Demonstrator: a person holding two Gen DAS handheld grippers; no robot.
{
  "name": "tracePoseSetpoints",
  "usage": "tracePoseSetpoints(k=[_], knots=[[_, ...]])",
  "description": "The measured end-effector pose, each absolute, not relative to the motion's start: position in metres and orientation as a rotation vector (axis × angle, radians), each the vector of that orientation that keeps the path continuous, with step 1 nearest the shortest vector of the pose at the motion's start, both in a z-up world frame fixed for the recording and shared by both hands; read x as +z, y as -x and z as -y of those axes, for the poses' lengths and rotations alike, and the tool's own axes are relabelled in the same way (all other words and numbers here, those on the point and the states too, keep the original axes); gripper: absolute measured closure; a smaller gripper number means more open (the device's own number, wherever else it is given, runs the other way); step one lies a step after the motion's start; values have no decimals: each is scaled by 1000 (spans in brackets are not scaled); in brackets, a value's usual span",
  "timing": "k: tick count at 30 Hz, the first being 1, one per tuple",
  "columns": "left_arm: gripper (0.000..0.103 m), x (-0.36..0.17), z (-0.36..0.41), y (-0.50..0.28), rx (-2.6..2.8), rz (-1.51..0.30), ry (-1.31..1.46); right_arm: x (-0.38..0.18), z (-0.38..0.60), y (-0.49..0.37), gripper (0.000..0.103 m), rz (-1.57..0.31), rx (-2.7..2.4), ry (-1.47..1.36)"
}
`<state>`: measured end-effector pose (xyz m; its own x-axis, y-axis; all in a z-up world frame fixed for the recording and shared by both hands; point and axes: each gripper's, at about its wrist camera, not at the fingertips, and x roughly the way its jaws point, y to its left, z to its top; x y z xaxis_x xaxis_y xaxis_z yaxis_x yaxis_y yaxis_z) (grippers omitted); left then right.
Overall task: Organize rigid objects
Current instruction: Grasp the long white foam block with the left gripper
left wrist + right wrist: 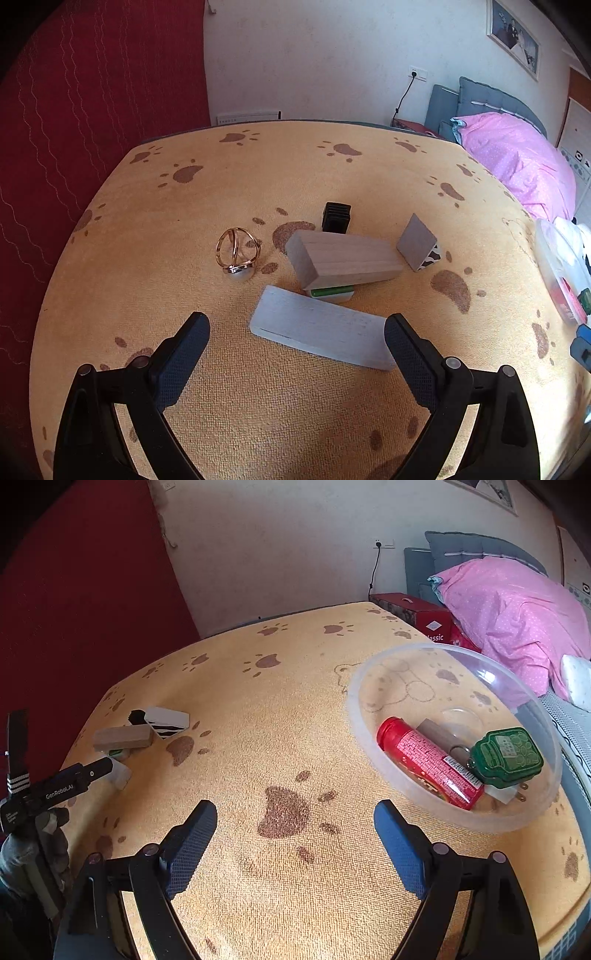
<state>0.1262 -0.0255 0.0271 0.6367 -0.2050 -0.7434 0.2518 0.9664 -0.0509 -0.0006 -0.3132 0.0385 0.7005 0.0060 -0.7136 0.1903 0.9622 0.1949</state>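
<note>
In the left wrist view my left gripper (297,328) stands open just short of a flat white block (321,326) that lies between its fingertips on the yellow paw-print cloth (258,406). Behind it a wooden block (341,258) rests on a small green and white piece (330,292). A black ribbed cube (336,217), a grey wedge (417,242) and a gold ring ornament (238,254) lie around them. My right gripper (295,814) is open over bare cloth, left of a clear plastic bowl (369,734) holding a red tube (428,762) and a green jar-shaped piece (508,757).
A red curtain (92,110) hangs at the left. A bed with a pink quilt (509,613) and a red box (417,616) lie beyond the table's right edge. The left gripper's body (55,790) shows at the left edge of the right wrist view.
</note>
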Motion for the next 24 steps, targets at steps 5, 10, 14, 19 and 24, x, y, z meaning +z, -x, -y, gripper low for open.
tracePoseSetpoints(k=[5, 10, 14, 19, 24], knots=[[7, 23, 23, -135, -293, -857, -28, 36, 303, -1, 13, -804, -90, -250], [7, 19, 25, -141, -334, -869, -10, 34, 297, -3, 13, -817, -81, -240], [7, 17, 29, -140, -381, -882, -6, 32, 295, -4, 13, -826, -81, -241], [6, 16, 44, -130, -397, -872, -87, 30, 292, -6, 13, -835, -79, -240], [6, 12, 50, -132, -361, -885, -135, 29, 288, -6, 13, -841, -71, -232]])
